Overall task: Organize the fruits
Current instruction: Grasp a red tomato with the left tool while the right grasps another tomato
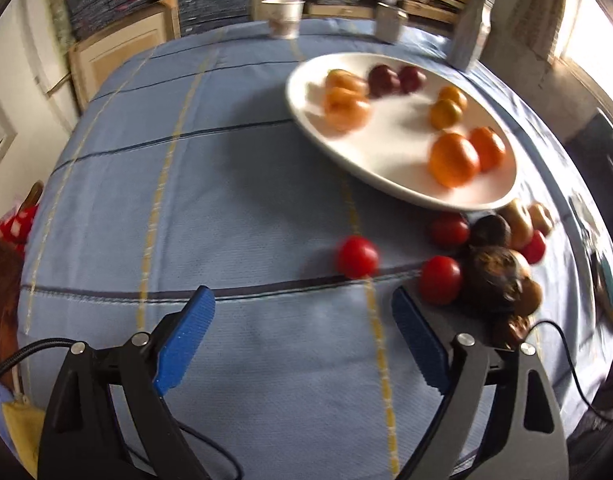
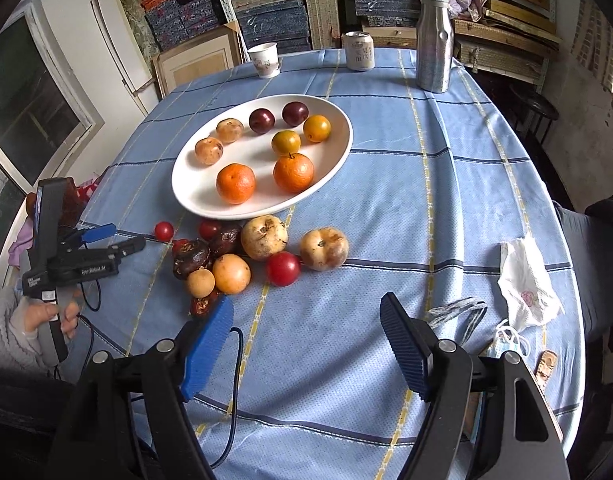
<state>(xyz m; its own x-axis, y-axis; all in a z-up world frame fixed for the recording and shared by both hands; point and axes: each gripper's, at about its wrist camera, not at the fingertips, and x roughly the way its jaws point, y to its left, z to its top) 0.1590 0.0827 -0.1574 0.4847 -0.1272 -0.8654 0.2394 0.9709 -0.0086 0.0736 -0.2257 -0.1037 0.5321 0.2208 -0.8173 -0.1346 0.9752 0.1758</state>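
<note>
A white oval plate [image 2: 338, 148] sits mid-bench on a blue checked cloth [image 2: 386, 208], already holding two oranges, two dark plums and four small yellowish fruits in pairs. Just in front of the plate lies an unsorted pile [image 2: 246, 256]: pale round fruits, wrinkled dark ones and red cherry tomatoes, touching each other.

Likely trouble: the fruits are round and crowded, so tool fingers pushed into the pile could nudge a neighbour and send it rolling; one tomato [image 1: 357, 257] already lies apart from the plate's near edge.

The left tool [image 1: 302, 320] angles steeply down, short of the pile, released and empty. The right tool [image 2: 306, 320] tilts down likewise, nearer than the pile, jaws apart, gripping nothing.
</note>
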